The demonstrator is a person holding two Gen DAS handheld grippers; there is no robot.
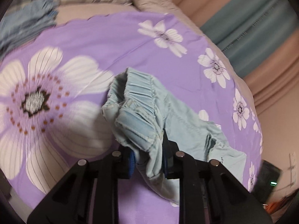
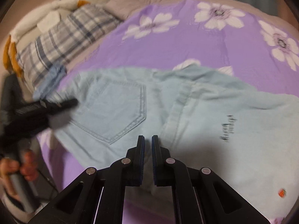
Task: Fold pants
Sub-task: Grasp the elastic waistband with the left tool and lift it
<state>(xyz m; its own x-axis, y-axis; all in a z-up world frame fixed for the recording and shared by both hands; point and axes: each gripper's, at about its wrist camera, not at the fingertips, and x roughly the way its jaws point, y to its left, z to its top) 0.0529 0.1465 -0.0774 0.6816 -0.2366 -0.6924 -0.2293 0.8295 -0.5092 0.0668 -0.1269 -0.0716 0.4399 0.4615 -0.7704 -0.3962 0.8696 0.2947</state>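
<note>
Light blue pants lie on a purple flowered bedspread. My left gripper is shut on the bunched elastic waistband, which stands lifted off the bed between its blue pads. In the right wrist view the pants spread flat, back pocket facing up, and the left gripper reaches in from the left at the waist, held by a hand. My right gripper hovers over the seat of the pants, its fingers nearly together with no cloth seen between the tips.
A plaid pillow and a plush toy sit at the head of the bed. A folded blue garment lies near the pillow. Pink and teal curtains hang beyond the bed's far edge.
</note>
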